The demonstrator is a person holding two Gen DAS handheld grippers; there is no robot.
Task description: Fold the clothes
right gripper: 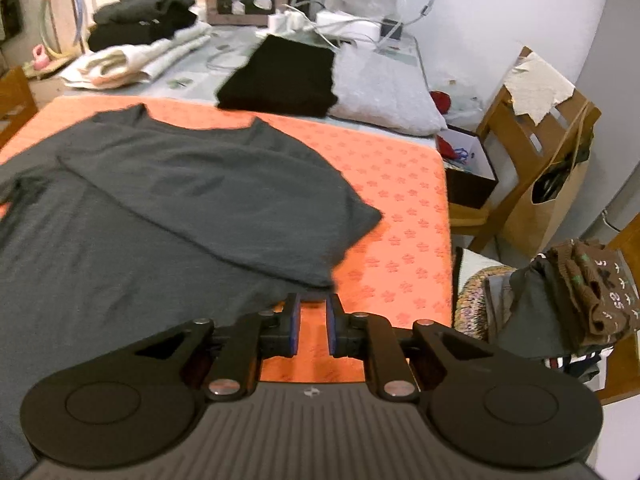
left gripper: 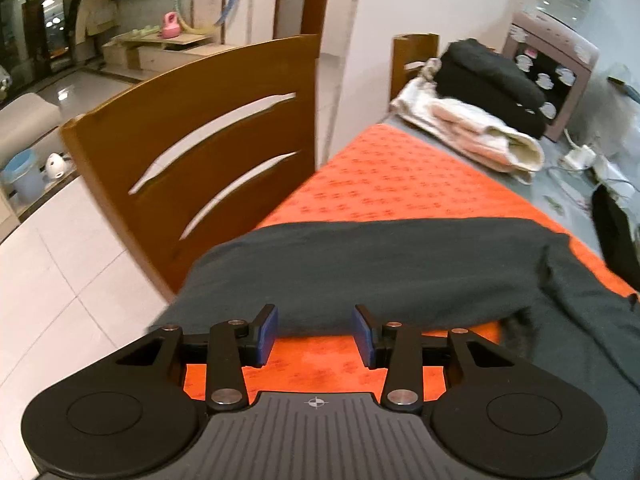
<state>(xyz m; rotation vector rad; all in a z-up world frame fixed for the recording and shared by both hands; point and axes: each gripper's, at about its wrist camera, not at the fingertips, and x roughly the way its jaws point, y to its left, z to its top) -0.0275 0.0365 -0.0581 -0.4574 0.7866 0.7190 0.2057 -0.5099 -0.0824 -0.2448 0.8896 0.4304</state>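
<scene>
Orange flower-print cloth (right gripper: 404, 184) covering desk. Nearest: left hand-held gripper (left gripper: 316, 334), jaws apart, nothing between them, at the near edge of the dark grey shirt (right gripper: 168, 208). Right hand-held gripper (right gripper: 313, 330), jaws slightly apart, empty, beside a shirt corner. Shirt: matte knit, spread on cloth, one side flap laid across body. Advice: pinch both layers at the edge, lift evenly. Behind: folded clothes pile (right gripper: 132, 32).

left gripper (left gripper: 315, 334) open | dark garment (left gripper: 380, 272) just ahead, possibly touching | orange cloth (left gripper: 400, 184)
</scene>
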